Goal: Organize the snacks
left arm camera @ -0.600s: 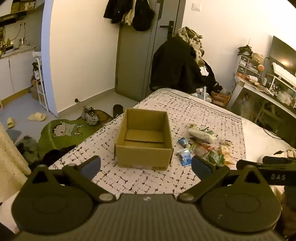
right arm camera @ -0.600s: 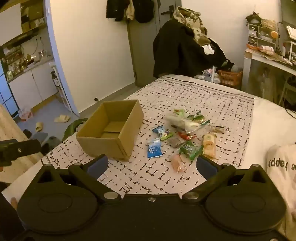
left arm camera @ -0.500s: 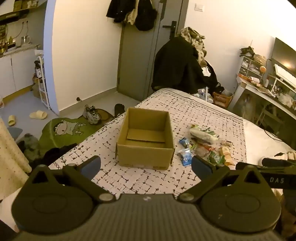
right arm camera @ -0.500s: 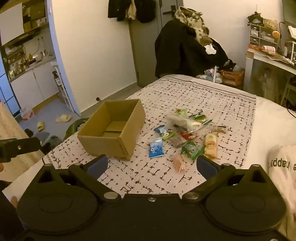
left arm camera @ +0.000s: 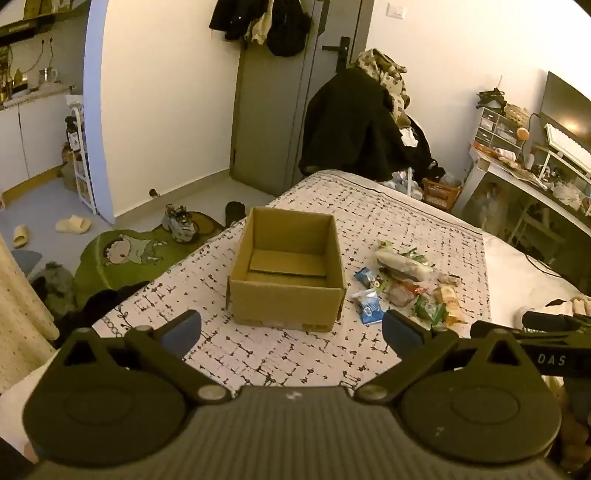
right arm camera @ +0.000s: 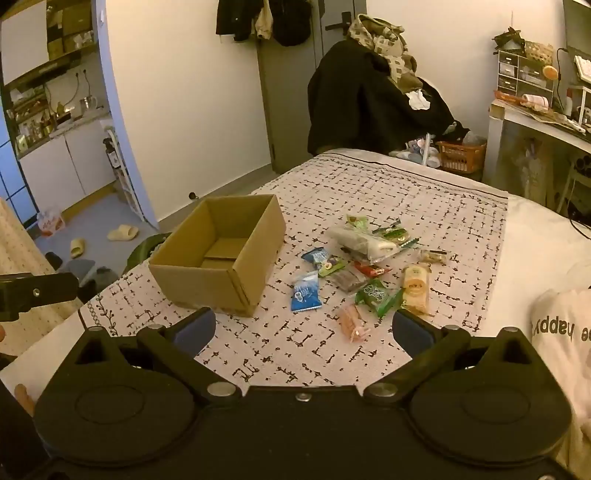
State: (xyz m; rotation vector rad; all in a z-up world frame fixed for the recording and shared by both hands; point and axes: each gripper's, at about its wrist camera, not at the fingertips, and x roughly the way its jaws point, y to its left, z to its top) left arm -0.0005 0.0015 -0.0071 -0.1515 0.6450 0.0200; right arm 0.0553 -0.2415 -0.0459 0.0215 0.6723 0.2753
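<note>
Since the earlier frames, only our viewpoints had drifted slightly; nothing on the bed (right arm camera: 406, 177) moved. We held the left gripper (left arm camera: 291, 328) and right gripper (right arm camera: 303, 326) spread and empty. The open brown cardboard box (right arm camera: 221, 254) looked empty, the scattered wrapped snack packets (right arm camera: 369, 269) lying beside it, so seemingly all sorting remained.

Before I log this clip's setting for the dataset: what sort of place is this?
Most likely a small lived-in bedroom or studio flat: a bed with a patterned cover, coats hung on the door, and a cluttered desk beside it.
</note>
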